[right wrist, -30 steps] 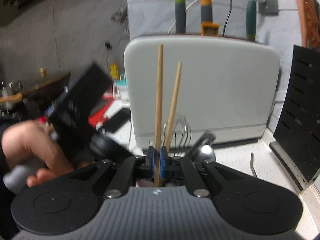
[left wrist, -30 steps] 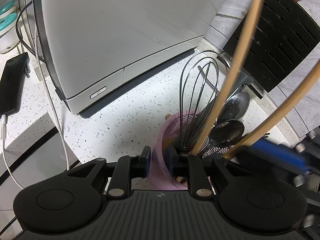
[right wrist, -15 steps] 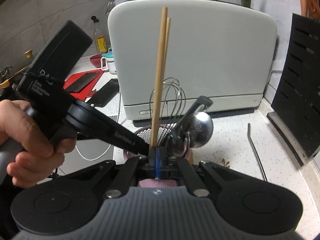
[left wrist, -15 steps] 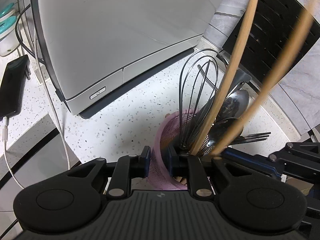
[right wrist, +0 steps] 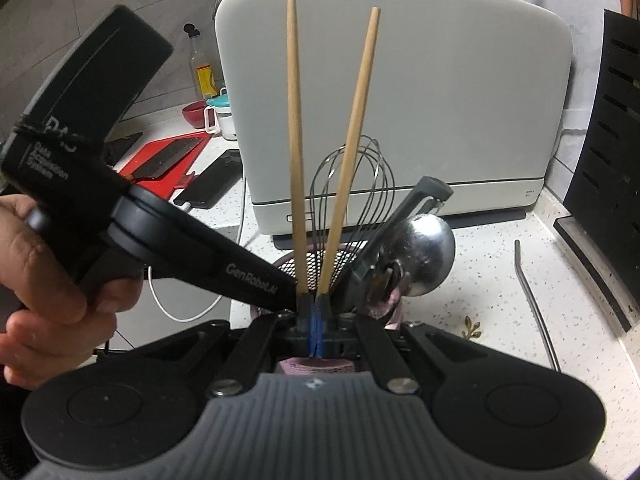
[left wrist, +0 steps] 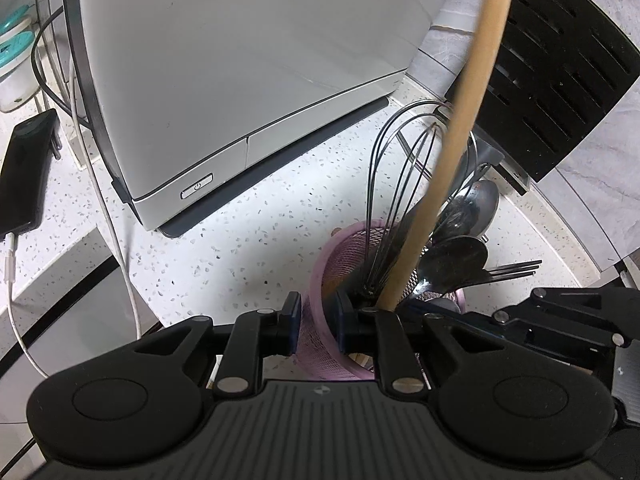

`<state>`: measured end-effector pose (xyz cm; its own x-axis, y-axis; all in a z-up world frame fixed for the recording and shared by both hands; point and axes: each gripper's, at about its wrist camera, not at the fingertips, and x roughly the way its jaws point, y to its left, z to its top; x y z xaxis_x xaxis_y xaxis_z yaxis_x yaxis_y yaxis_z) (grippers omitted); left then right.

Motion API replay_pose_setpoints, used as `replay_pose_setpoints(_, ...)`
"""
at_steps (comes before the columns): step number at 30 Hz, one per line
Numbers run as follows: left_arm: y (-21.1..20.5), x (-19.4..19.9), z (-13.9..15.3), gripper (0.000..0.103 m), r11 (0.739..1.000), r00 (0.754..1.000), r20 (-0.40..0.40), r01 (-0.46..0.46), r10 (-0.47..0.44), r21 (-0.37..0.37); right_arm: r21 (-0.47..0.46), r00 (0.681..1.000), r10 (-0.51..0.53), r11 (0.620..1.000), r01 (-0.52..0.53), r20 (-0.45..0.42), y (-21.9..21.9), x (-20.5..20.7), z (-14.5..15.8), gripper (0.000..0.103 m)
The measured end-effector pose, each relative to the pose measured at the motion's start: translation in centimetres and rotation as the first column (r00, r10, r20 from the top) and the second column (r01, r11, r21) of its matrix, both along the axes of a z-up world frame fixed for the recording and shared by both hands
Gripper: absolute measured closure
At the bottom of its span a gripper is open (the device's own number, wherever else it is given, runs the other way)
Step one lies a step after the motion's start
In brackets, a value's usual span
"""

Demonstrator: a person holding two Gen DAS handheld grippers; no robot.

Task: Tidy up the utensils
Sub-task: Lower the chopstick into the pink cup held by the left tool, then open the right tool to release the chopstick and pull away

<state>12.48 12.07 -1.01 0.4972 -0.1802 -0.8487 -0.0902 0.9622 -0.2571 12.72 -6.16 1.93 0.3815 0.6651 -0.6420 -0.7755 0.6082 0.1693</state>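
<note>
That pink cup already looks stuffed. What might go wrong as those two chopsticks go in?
The pink mesh holder is crowded with a whisk, spoons and a fork, so the chopsticks could jam against them. They splay apart above the right tongs, so one might twist loose. The left tongs pinch only the holder's wall; a push could tip it.

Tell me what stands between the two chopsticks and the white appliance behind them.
In the right wrist view, the wire whisk rises from the pink mesh holder between the chopsticks and the white appliance.
</note>
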Motion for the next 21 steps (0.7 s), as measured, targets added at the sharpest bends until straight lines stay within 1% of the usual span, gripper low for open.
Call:
replay_pose_setpoints(3, 0.0, 0.0, 0.0, 0.084, 1.0, 1.0, 0.001, 0.001, -0.001, 0.001, -0.002, 1.0, 0.01, 1.0, -0.01, -0.006, -0.4, -0.4, 0.3, 0.1)
replay_pose_setpoints(7, 0.1, 0.0, -0.1, 0.084, 1.0, 1.0, 0.001, 0.002, -0.002, 0.001, -0.017, 0.999, 0.024, 1.0, -0.024, -0.031, -1.3, -0.7, 0.8, 0.1)
replay_pose_setpoints(11, 0.0, 0.0, -0.1, 0.084, 1.0, 1.0, 0.0, -0.001, 0.001, 0.006, -0.045, 1.0, -0.001, 0.999, -0.001, -0.029, -2.1, -0.7, 1.3, 0.1)
replay_pose_setpoints(15, -0.5, 0.0, -0.1, 0.085, 1.0, 1.0, 0.001, 0.004, -0.004, 0.025, -0.044, 0.999, -0.047, 0.998, 0.047, 0.004, -2.2, -0.1, 0.9, 0.099)
replay_pose_setpoints(18, -1.0, -0.1, 0.0, 0.086, 0.999, 1.0, 0.002, 0.006, -0.006, 0.037, -0.031, 0.999, -0.041, 0.999, 0.041, -0.001, -1.6, 0.6, 0.7, 0.098)
replay_pose_setpoints(19, -1.1, -0.1, 0.1, 0.087, 0.999, 1.0, 0.006, 0.002, -0.002, 0.047, -0.031, 0.999, -0.038, 0.999, 0.039, 0.011, -1.2, 0.8, 0.5, 0.098)
replay_pose_setpoints(20, -1.3, -0.1, 0.3, 0.087, 0.998, 1.0, 0.019, -0.003, 0.001, 0.062, -0.029, 0.999, -0.031, 0.999, 0.032, 0.042, -0.7, 0.9, 0.2, 0.097)
replay_pose_setpoints(21, -1.1, -0.1, 0.3, 0.084, 0.999, 1.0, 0.019, -0.015, 0.014, 0.049, -0.031, 0.997, -0.017, 0.999, 0.019, 0.079, -0.2, 1.0, 0.0, 0.098)
